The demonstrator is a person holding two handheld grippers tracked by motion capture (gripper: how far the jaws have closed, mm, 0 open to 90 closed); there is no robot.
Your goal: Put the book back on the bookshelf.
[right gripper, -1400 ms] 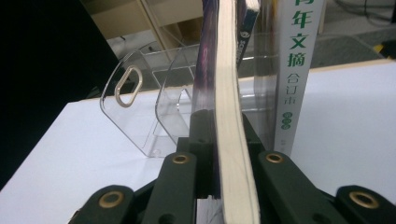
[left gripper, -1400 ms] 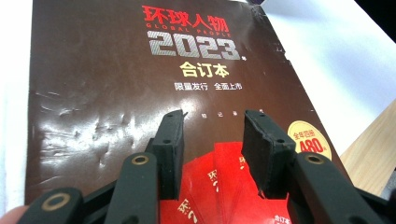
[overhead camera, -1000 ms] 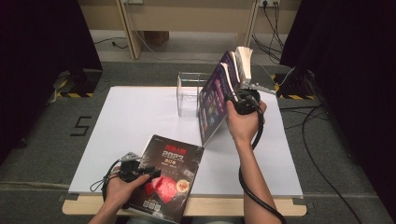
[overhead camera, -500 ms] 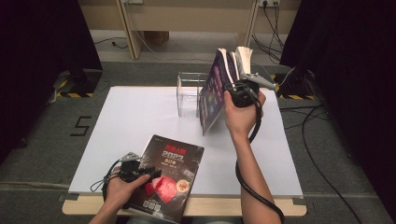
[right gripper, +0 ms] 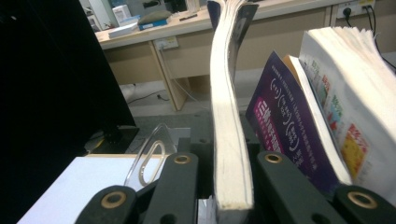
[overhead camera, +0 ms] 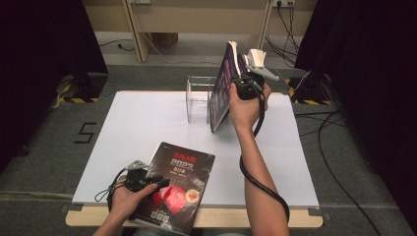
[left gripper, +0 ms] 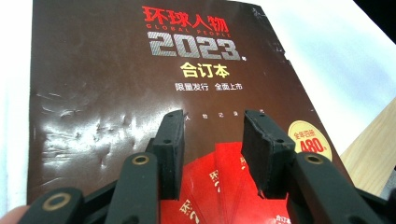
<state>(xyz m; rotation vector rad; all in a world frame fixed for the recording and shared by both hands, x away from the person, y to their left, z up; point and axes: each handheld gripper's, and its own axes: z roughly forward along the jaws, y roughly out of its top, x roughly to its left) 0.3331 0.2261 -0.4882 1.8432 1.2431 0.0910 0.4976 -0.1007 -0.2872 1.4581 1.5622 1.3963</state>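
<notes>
The right gripper (right gripper: pixel 229 186) is clenching a purple-covered magazine (overhead camera: pixel 220 88) by its page edge; in the right gripper view the pale block of pages (right gripper: pixel 227 140) is running up between the two jaws. The person is holding it on edge beside the clear acrylic book stand (overhead camera: pixel 199 96) at the far middle of the white table (overhead camera: pixel 128 128), with its lower corner near or on the tabletop. Its long axis is standing nearly upright, tilting slightly, the cover facing the person's left. Behind it, more magazines (right gripper: pixel 327 107) are leaning upright.

By my reading, the shelving step is under way: this magazine is going into the stand. The next move is calling for swinging it over the stand's slot, keeping it vertical, and lowering it before letting go.

The left gripper (left gripper: pixel 212 140) is hovering with jaws apart, grasping nothing, over a dark brown 2023 magazine (overhead camera: pixel 179 184). That one is lying flat at the table's near edge, its long axis pointing away from the person, slightly rightward.
</notes>
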